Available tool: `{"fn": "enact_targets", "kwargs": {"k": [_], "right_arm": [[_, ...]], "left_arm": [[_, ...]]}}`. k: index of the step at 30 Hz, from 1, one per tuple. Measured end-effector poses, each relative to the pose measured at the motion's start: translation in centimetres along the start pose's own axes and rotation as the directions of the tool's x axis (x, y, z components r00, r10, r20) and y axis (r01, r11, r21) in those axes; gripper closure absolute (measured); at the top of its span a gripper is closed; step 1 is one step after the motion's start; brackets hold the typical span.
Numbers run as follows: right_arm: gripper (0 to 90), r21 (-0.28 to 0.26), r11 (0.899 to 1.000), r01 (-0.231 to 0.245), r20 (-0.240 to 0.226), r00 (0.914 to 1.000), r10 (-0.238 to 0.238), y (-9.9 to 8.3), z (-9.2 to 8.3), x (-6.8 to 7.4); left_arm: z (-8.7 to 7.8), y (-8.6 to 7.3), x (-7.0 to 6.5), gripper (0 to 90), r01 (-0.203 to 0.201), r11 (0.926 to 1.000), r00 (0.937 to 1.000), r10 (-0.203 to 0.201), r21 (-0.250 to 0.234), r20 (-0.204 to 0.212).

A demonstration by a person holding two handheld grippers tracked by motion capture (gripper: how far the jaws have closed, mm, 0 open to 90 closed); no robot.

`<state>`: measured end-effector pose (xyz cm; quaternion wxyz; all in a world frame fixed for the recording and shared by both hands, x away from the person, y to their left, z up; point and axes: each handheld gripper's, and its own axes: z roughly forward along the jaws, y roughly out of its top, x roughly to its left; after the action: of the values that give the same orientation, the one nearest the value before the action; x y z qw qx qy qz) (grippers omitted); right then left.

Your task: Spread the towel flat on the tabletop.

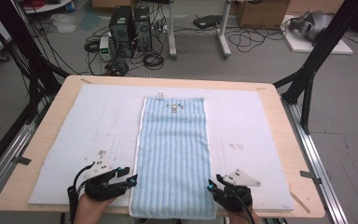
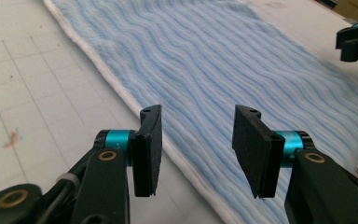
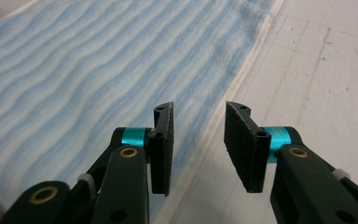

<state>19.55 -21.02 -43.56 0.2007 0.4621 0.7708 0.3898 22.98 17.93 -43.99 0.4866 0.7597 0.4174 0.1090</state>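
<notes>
My left claw (image 1: 131,176) stands released, jaws apart with nothing between them, poised over the near left edge of the blue striped towel (image 1: 173,154). My right claw (image 1: 213,182) is likewise released at the towel's near right edge. I judge this symmetric placement suits a two-handed handling of the near end. The towel lies flat, lengthwise, on the white mat (image 1: 251,121) covering the surface (image 1: 60,100).
</notes>
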Motion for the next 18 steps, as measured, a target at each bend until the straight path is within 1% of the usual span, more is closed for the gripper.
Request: {"fn": "enact_targets", "kwargs": {"k": [1,2,3,4,5,6,8,9,10,11,12,13,16,18], "right_arm": [[57.7,0.003,1.0,-0.008,0.001,1.0,0.008,0.3,0.4,-0.1],[57.2,0.008,1.0,-0.011,0.007,0.9999,0.011,0.5,0.8,-0.2],[57.2,0.009,1.0,-0.012,0.01,0.9999,0.012,0.6,1.0,-0.3],[57.9,0.01,1.0,-0.016,0.013,0.9998,0.016,0.8,1.4,-0.4],[60.2,0.016,1.0,-0.016,0.014,0.9998,0.016,0.9,1.6,-0.4],[63.4,0.025,1.0,-0.013,0.019,0.9997,0.013,0.9,1.8,-0.5],[71.5,0.045,0.999,-0.012,0.019,0.9997,0.011,0.9,2.2,-0.6],[75.6,0.058,0.998,-0.015,0.014,0.9998,0.014,0.7,2.3,-0.7],[77.4,0.072,0.997,-0.009,0.011,0.9999,0.008,0.5,2.5,-0.7],[82.8,0.058,0.998,-0.011,0.005,0.9999,0.011,0.3,2.4,-0.7],[86.4,0.053,0.998,-0.023,-0.012,0.9996,0.024,0.1,2.3,-0.7],[87.5,0.048,0.999,-0.013,-0.018,0.9997,0.013,0.0,2.2,-0.6],[87.7,0.05,0.999,-0.002,-0.036,0.9993,0.004,-0.3,1.9,-0.5],[87.8,0.058,0.998,0.008,-0.052,0.9986,-0.005,-0.4,1.5,-0.4]], "left_arm": [[0.6,0.2,0.3,52.9,0.01,0.9999,0.9999,-0.01,0.011,-0.005],[1.0,0.3,0.5,52.9,0.015,0.9997,0.9999,-0.015,0.021,-0.007],[1.7,0.4,0.7,53.2,0.024,0.9992,0.9996,-0.023,0.032,-0.017],[2.0,0.5,0.8,53.9,0.025,0.9986,0.9996,-0.024,0.046,-0.017],[2.4,0.5,0.7,55.2,0.026,0.9981,0.9994,-0.024,0.056,-0.023],[2.8,0.4,0.6,58.2,0.013,0.9969,0.9994,-0.011,0.078,-0.033],[2.8,0.2,0.1,64.9,-0.023,0.9973,0.9978,0.027,0.07,-0.06],[2.8,0.1,-0.1,75.1,-0.038,0.9962,0.9979,0.042,0.079,-0.05],[2.7,0.0,-0.2,80.6,-0.049,0.9953,0.9975,0.053,0.083,-0.047],[2.6,-0.2,-0.4,83.7,-0.059,0.995,0.9967,0.063,0.08,-0.05],[2.4,-0.3,-0.4,85.0,-0.061,0.9948,0.9971,0.064,0.082,-0.041],[2.3,-0.4,-0.4,85.5,-0.054,0.995,0.9979,0.057,0.083,-0.031],[1.9,-0.5,-0.1,85.5,-0.029,0.9958,0.9995,0.03,0.087,-0.005],[1.7,-0.6,0.0,85.5,-0.029,0.9955,0.9995,0.028,0.09,0.01]]}}
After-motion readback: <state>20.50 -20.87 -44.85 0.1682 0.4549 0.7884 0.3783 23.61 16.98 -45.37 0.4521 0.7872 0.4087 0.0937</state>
